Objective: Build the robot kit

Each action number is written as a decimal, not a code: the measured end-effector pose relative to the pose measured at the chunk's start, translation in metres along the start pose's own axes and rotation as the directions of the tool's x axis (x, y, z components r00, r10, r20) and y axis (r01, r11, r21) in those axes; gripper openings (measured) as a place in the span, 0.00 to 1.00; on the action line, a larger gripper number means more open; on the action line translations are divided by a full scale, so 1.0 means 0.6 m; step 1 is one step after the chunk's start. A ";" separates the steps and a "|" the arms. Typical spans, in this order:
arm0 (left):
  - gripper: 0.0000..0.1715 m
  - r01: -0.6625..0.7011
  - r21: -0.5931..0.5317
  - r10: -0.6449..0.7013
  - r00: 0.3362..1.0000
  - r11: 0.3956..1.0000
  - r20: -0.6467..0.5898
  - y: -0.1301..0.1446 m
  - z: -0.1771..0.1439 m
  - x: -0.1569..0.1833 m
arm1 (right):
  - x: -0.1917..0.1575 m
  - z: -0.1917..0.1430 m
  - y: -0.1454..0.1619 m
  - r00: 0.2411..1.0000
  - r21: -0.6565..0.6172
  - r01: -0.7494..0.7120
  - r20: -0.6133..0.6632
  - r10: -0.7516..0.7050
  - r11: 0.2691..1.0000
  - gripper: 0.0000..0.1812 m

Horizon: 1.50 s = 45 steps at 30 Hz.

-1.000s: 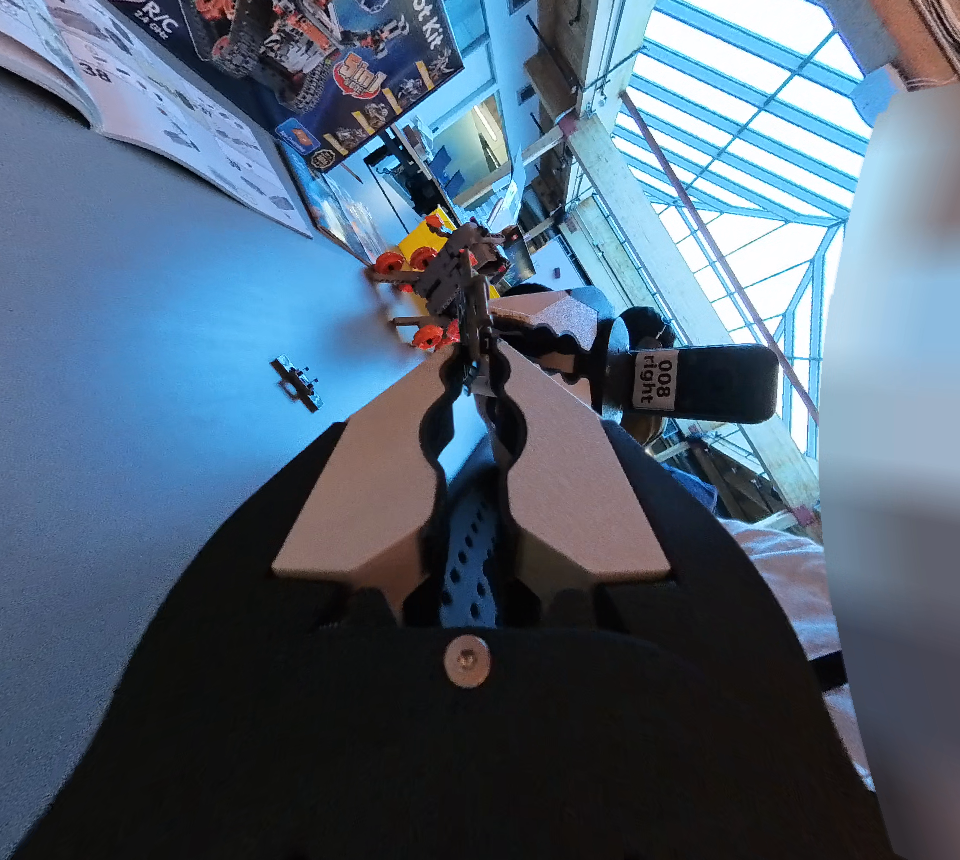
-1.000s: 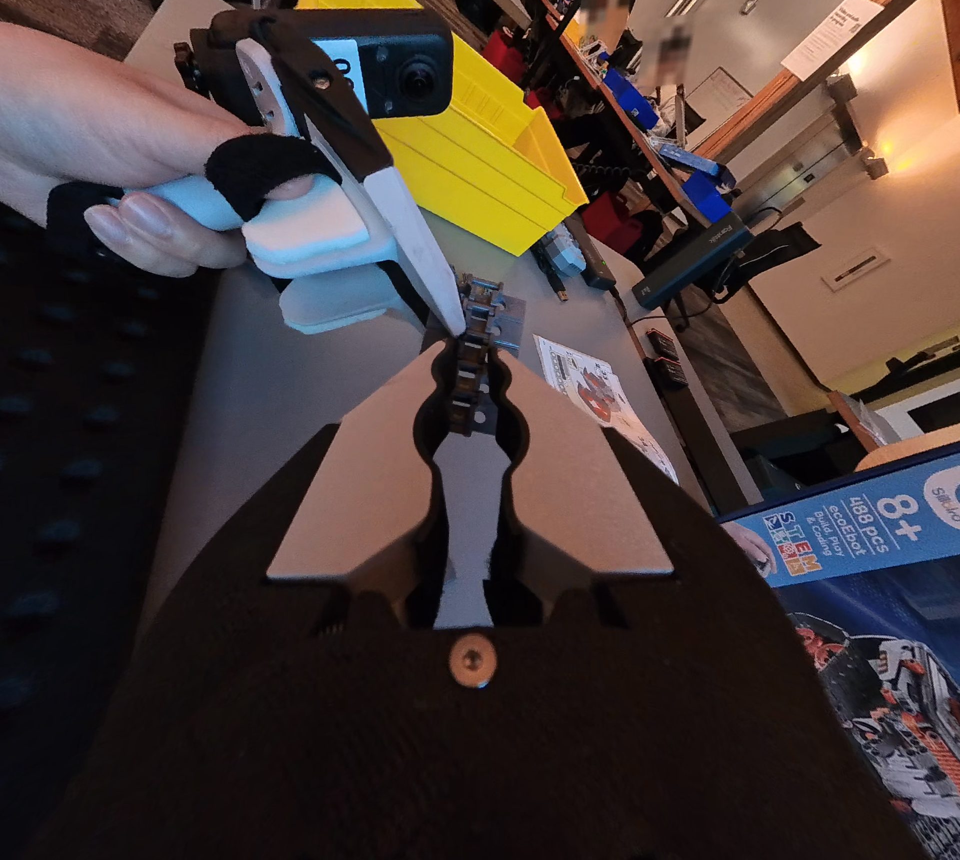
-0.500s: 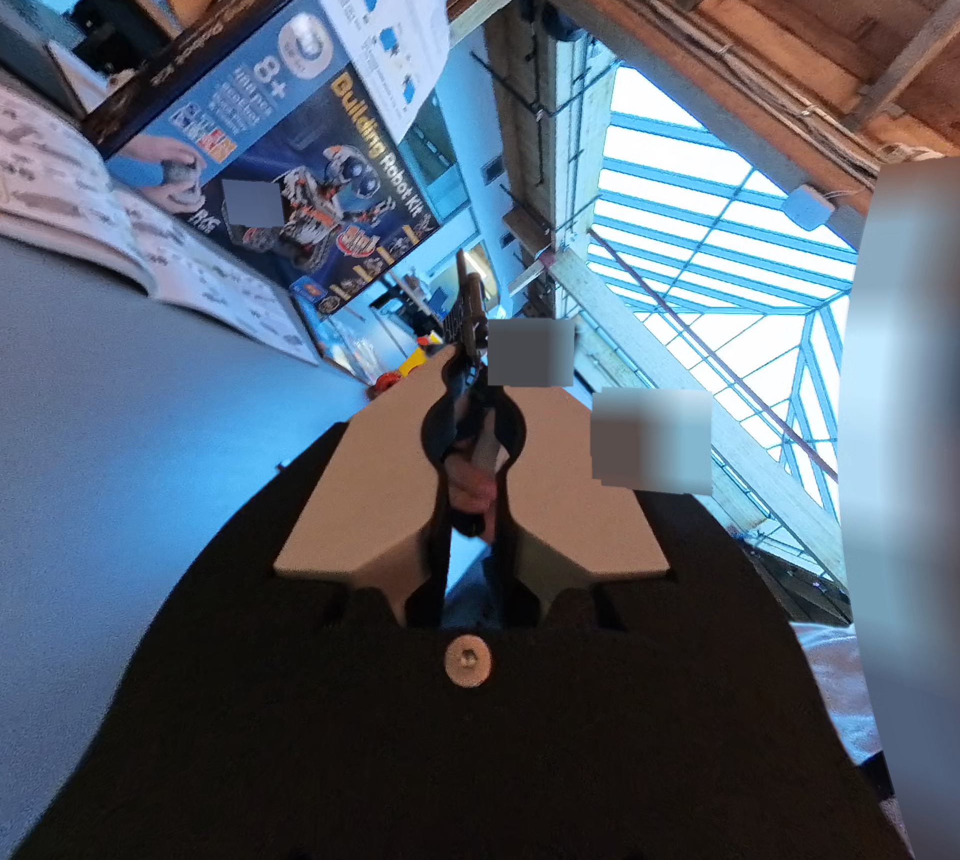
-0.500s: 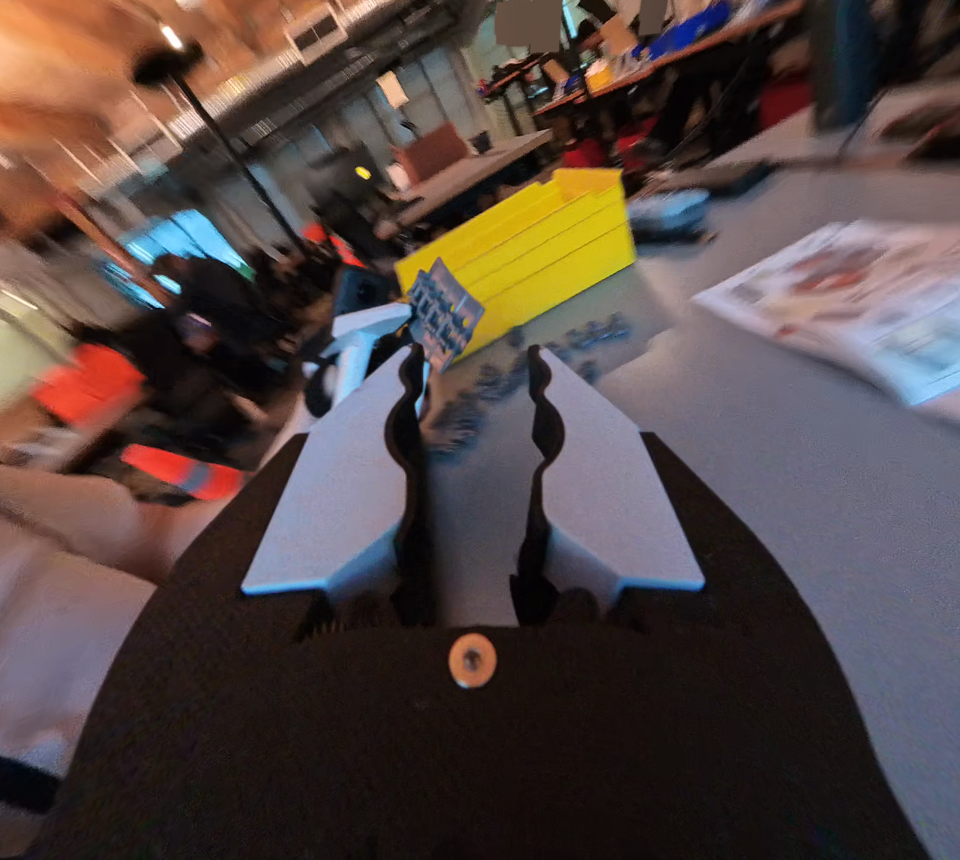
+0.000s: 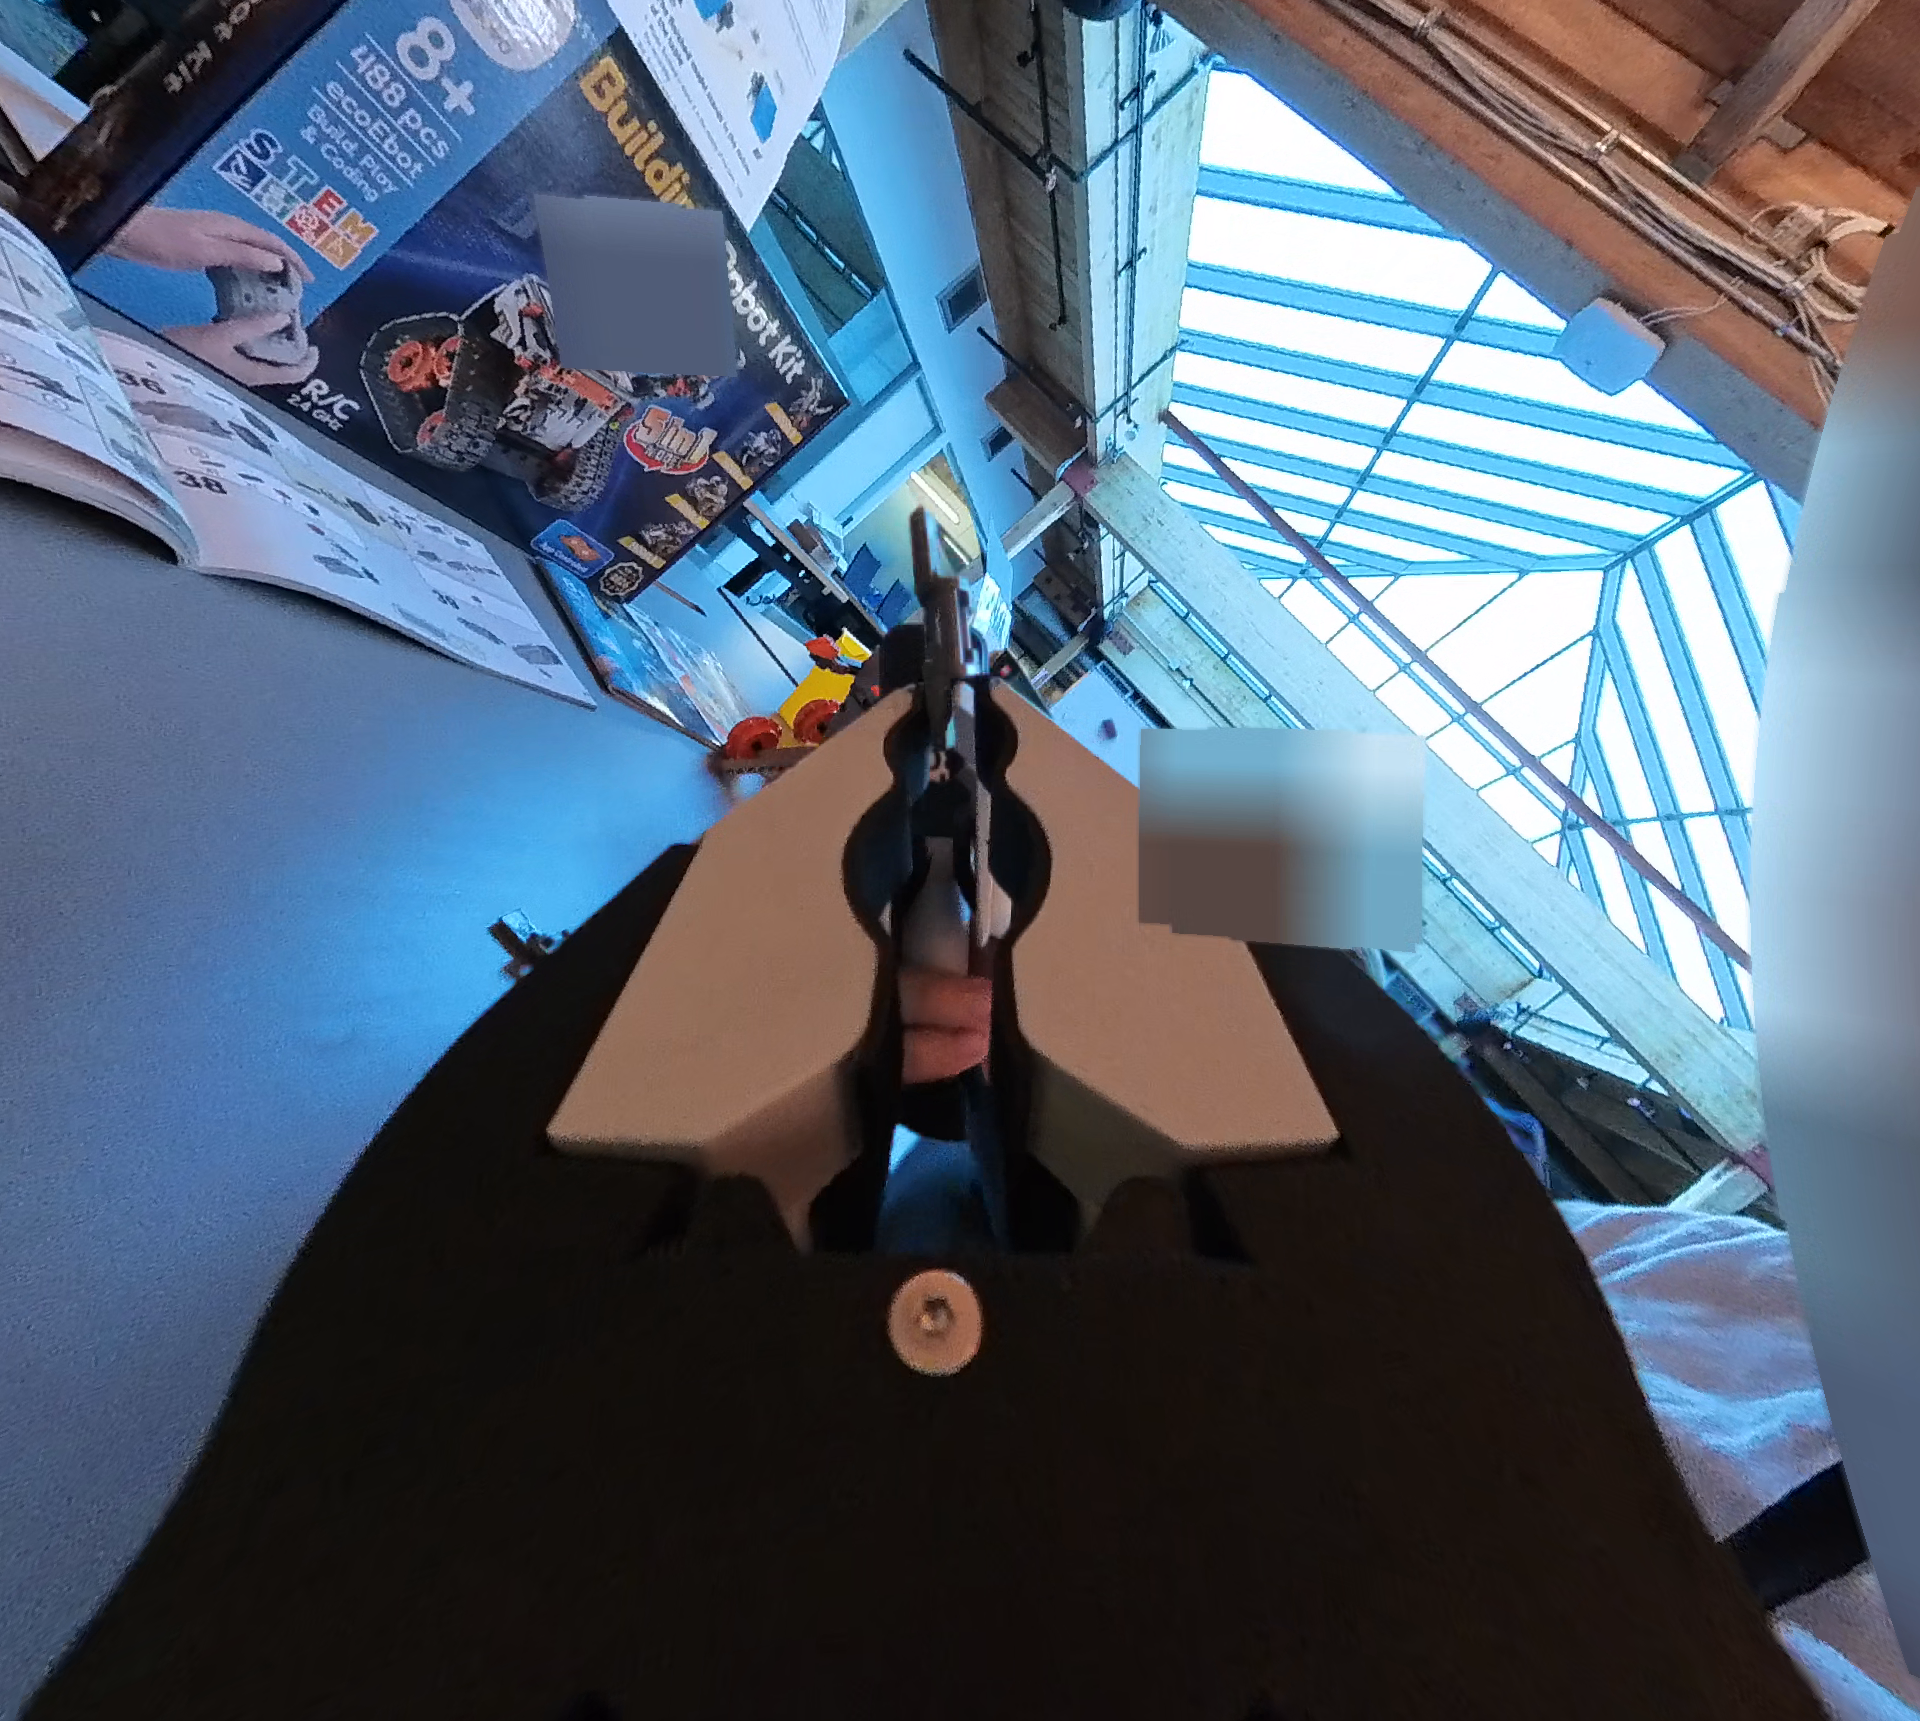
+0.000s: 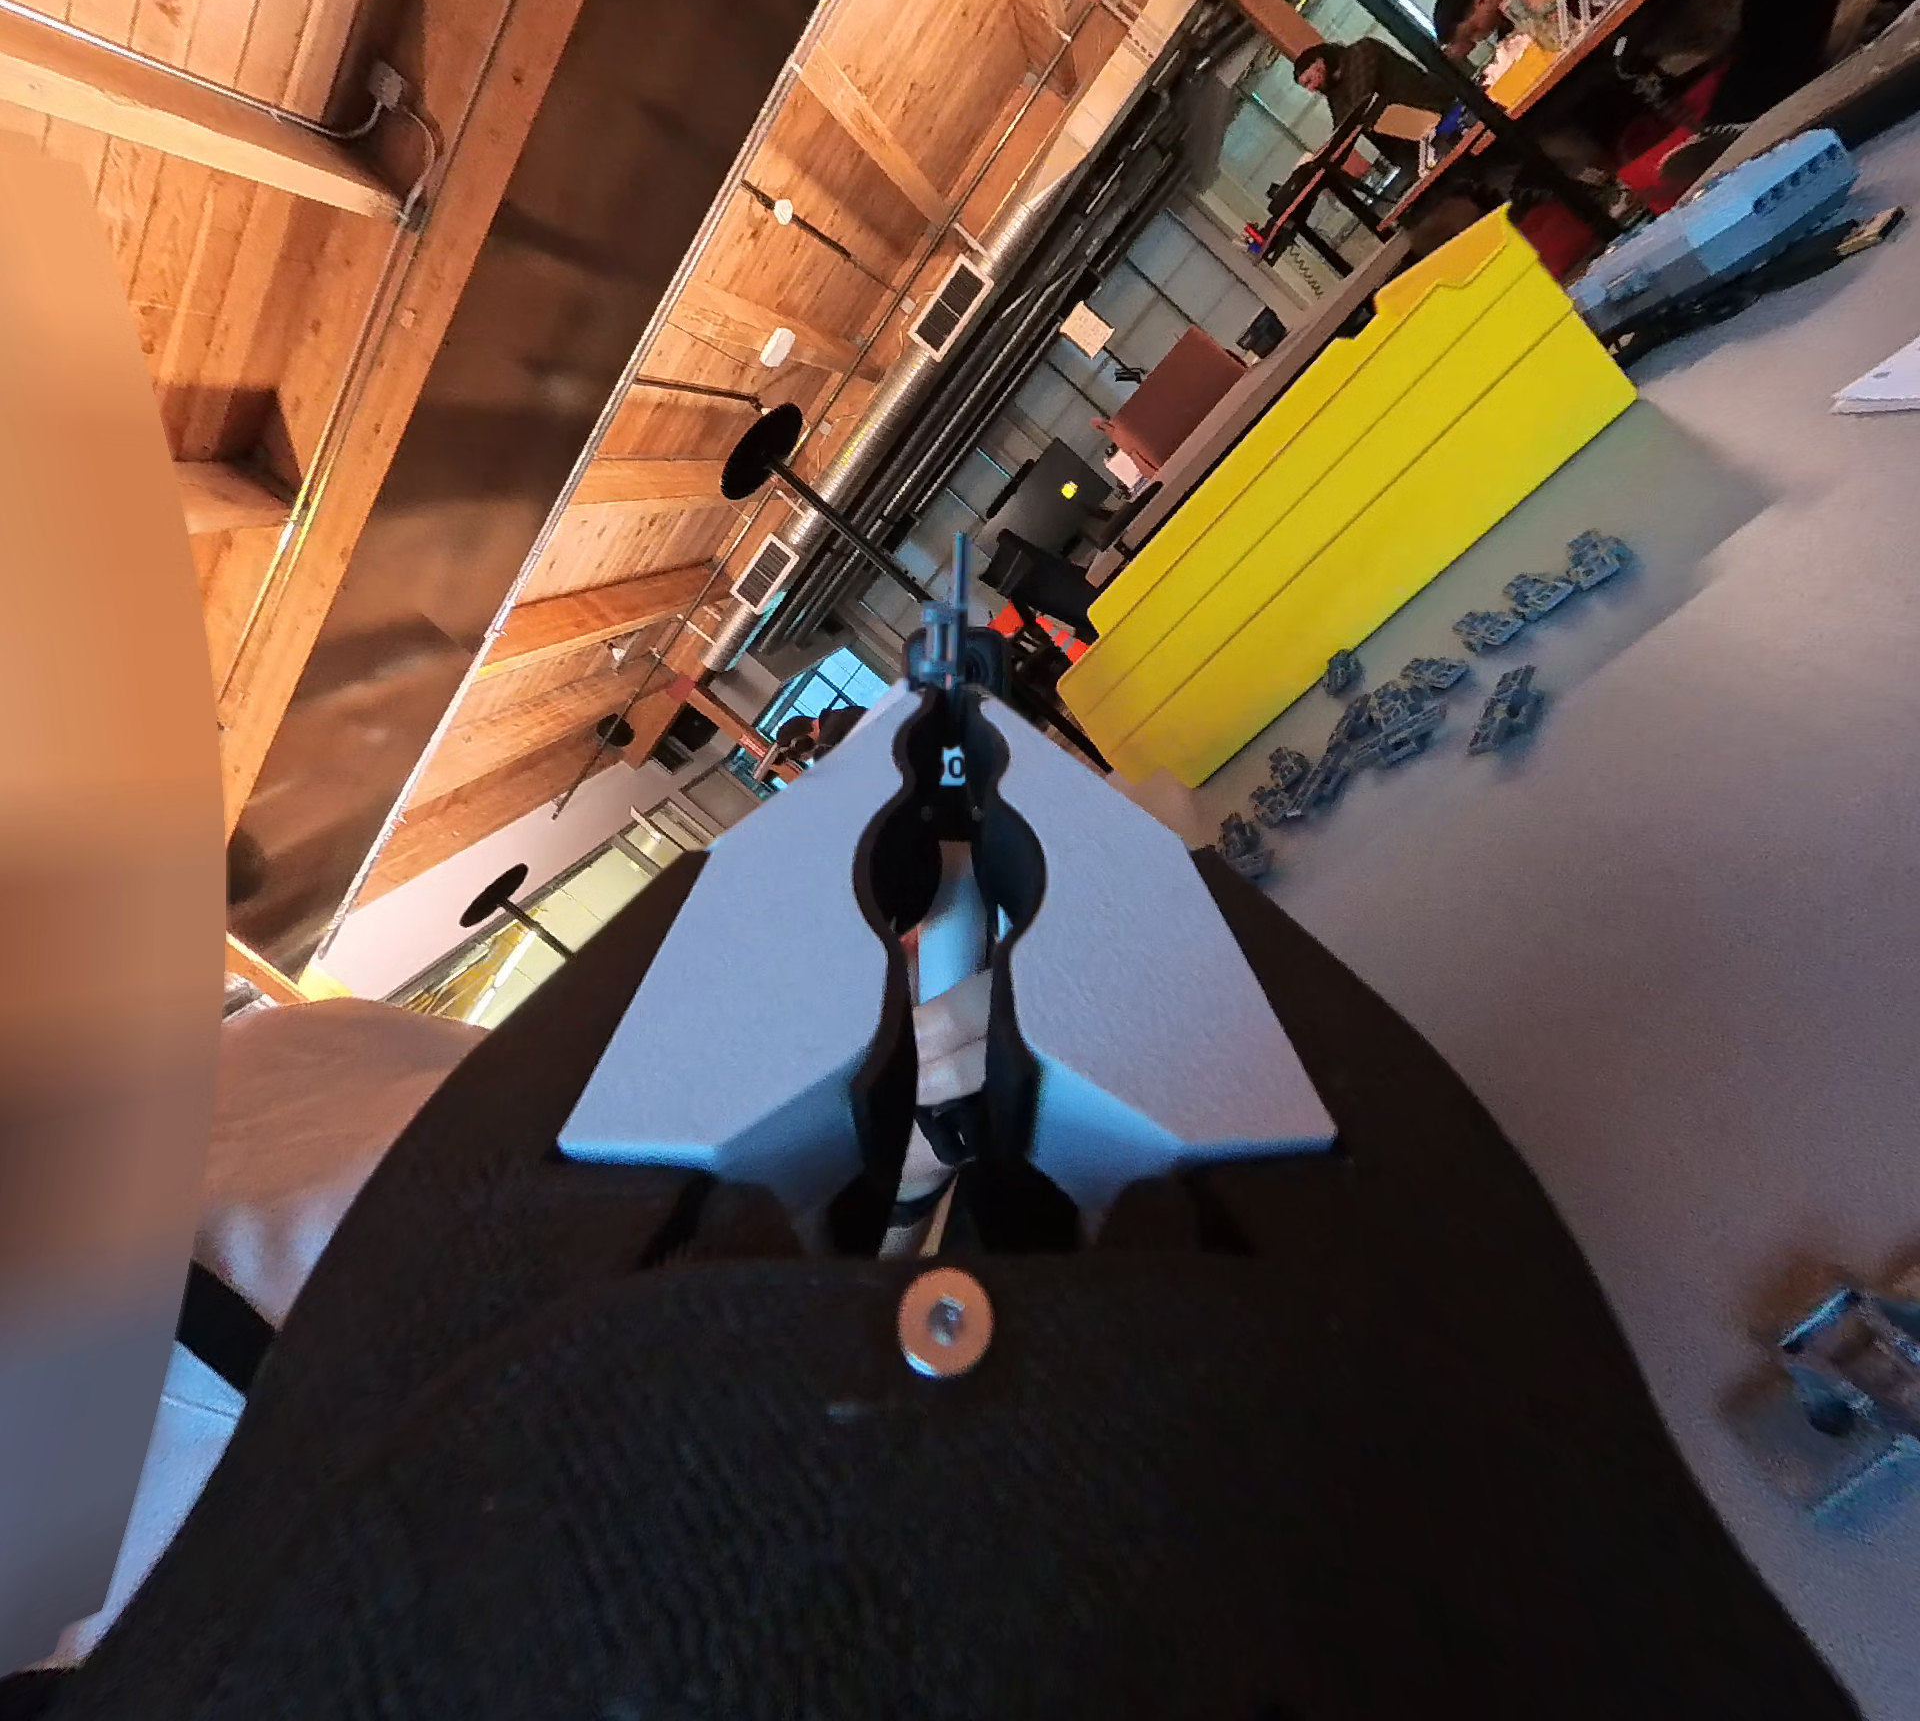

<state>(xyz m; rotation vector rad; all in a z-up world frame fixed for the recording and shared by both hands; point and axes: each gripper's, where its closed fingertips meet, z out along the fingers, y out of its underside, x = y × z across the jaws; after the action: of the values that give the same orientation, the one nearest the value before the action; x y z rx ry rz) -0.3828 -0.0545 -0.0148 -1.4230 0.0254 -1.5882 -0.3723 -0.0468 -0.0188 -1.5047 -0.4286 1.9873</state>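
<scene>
Overhead, timber ceiling (image 6: 623, 144); the grey bench (image 6: 1558, 840) carries loose grey parts (image 6: 1382, 726) beside a yellow bin (image 6: 1351, 549). Both the left hand-held gripper (image 5: 943, 715) and right hand-held gripper (image 6: 948, 715) pinch one small dark assembly (image 5: 935, 601)

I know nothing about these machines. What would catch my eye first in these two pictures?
Probably the bright yellow bin on the grey table, with small grey building pieces scattered beside it. Then both tongs, left and right, each pinching a thin dark part, and the blue toy box behind an open booklet.
</scene>
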 end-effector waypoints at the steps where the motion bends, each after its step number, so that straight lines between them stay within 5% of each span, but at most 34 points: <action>1: 0.01 -0.006 -0.010 0.006 1.000 1.000 0.002 0.003 0.001 0.000 | 0.001 -0.002 -0.002 1.000 0.002 -0.005 0.006 0.005 1.000 0.00; 10: 0.05 -0.005 -0.044 0.004 1.000 0.999 -0.003 0.006 -0.006 0.001 | 0.007 -0.013 -0.010 0.997 -0.025 -0.063 0.034 0.063 0.998 0.00; 16: 0.12 -0.091 -0.031 0.094 0.991 0.995 0.100 -0.017 -0.040 -0.014 | 0.013 -0.022 -0.005 1.000 -0.133 0.015 -0.006 -0.016 0.991 0.00; 21: 0.19 -0.241 -0.194 0.276 0.944 0.951 0.179 -0.014 -0.057 -0.033 | 0.043 -0.034 0.025 0.973 -0.339 0.164 -0.097 -0.208 0.926 0.00; 28: 0.27 -0.405 -0.409 0.493 0.860 0.817 0.133 -0.001 -0.056 -0.046 | 0.069 -0.041 0.063 0.943 -0.490 0.208 -0.130 -0.307 0.846 0.00; 32: 0.29 -0.348 -0.571 0.464 0.883 0.743 0.066 0.034 -0.051 -0.072 | 0.077 -0.047 0.074 0.919 -0.552 0.247 -0.127 -0.373 0.797 0.00; 38: 0.26 -0.298 -0.635 0.417 0.908 0.713 0.041 0.050 -0.016 -0.077 | 0.081 -0.061 0.061 0.876 -0.573 0.308 -0.140 -0.462 0.759 0.00; 41: 0.17 -0.241 -0.590 0.367 0.925 0.770 0.102 0.020 0.005 -0.084 | 0.083 -0.069 0.049 0.862 -0.560 0.318 -0.167 -0.479 0.766 0.00; 45: 0.16 -0.138 -0.340 0.199 0.969 0.930 0.149 -0.057 0.023 -0.082 | 0.091 -0.078 0.033 0.861 -0.529 0.294 -0.215 -0.461 0.796 0.00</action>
<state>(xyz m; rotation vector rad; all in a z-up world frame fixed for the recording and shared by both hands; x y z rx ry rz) -0.4006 0.0030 -0.0276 -1.7692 0.3110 -1.3483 -0.3426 -0.0319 -0.0858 -1.8332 -1.0504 1.3188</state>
